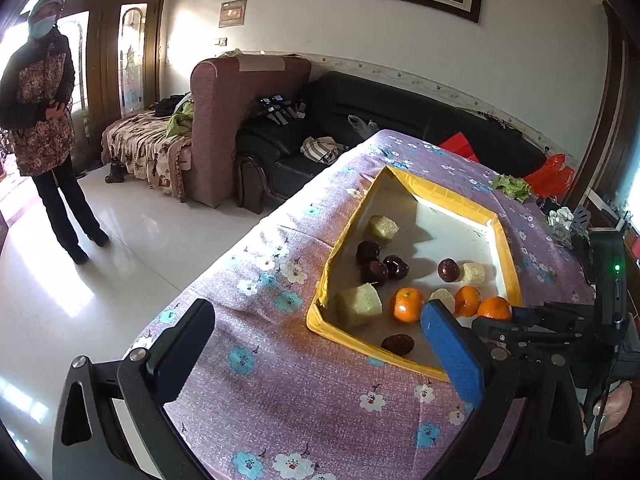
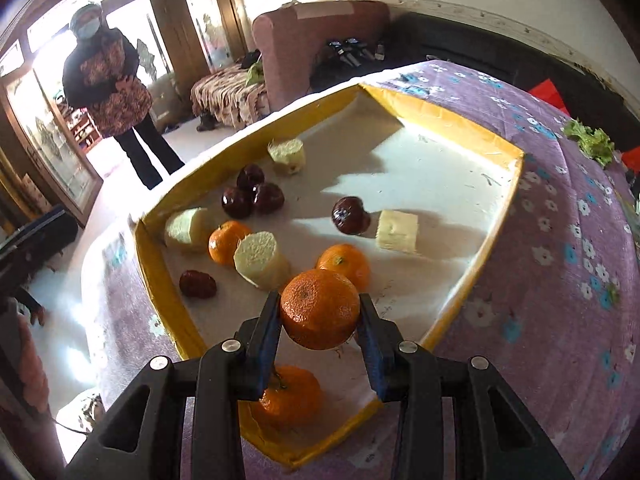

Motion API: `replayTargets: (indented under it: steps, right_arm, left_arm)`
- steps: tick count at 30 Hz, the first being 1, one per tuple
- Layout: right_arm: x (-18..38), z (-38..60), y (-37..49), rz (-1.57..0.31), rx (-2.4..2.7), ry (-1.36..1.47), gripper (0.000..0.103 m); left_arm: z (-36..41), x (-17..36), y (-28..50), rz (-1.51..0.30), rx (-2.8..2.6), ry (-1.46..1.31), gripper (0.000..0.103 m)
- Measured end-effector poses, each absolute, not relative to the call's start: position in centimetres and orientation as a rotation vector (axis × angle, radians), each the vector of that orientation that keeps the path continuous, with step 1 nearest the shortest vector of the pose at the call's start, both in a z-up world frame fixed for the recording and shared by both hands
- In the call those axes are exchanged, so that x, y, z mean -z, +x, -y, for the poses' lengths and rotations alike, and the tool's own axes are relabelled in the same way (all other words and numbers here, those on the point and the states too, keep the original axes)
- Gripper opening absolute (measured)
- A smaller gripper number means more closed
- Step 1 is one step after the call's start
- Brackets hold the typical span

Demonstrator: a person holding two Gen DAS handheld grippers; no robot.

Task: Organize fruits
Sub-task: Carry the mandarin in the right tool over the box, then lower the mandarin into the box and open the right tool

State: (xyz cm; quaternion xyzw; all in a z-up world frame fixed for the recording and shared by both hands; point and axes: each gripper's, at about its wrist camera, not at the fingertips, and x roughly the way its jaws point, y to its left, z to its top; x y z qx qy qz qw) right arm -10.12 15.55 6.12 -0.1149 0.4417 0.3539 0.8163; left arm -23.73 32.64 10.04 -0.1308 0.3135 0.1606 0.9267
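- Tangerine [image 2: 320, 309] is getting carried over the near end of the yellow-rimmed tray [image 2: 496, 236], pinched in the right claw [image 2: 320, 312], clear of the floor.
- Left claw [image 1: 316, 340] is hanging spread wide, holding nothing, beside the tray.
- Looks like sorting by kind: two more tangerines, one below [image 2: 288, 396] and one just ahead [image 2: 345, 265].
- Next I'd guess lowering it gently next to those, so it isn't rolling off.

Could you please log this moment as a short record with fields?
container: yellow-rimmed tray on the flowered tablecloth
right claw: shut on a held orange, above the tray
left claw: open, empty, beside the tray
loose oranges in the tray: three visible
other contents: dark red fruits, pale cut chunks
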Motion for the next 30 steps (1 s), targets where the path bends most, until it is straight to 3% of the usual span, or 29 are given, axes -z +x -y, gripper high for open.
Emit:
replayTargets:
  steps: [9,13,17,22,30]
  right_arm:
    - [-5.4,-16.3,-10.5,-0.935,-0.748,-0.269,0.042]
    - [-5.7,-16.2,-10.5,-0.930,-0.748,-0.251,0.053]
    - [-7.0,-15.5,-11.1,-0.900,-0.749,-0.224,0.053]
    - [-9.2,-13.6,-12.5,-0.836,-0.715,-0.198,0.064]
    - [-10.0,-11.9,-15.4,-0.771,-0.656,-0.252,0.068]
  left_arm:
    - [-32.1,-10.3,-23.7,-0.643,-0.355,-0.235,0.103]
    - [-31.7,-10.6,-23.7,-0.639,-0.394,-0.210,0.103]
    - [-31.1,-11.1,-23.8,-0.634,-0.445,-0.164,0.103]
    - [-30.4,-11.4,-24.2,-0.627,-0.468,-0.145,0.103]
    - [-29.0,-11.8,-24.8,-0.628,-0.492,-0.106,0.103]
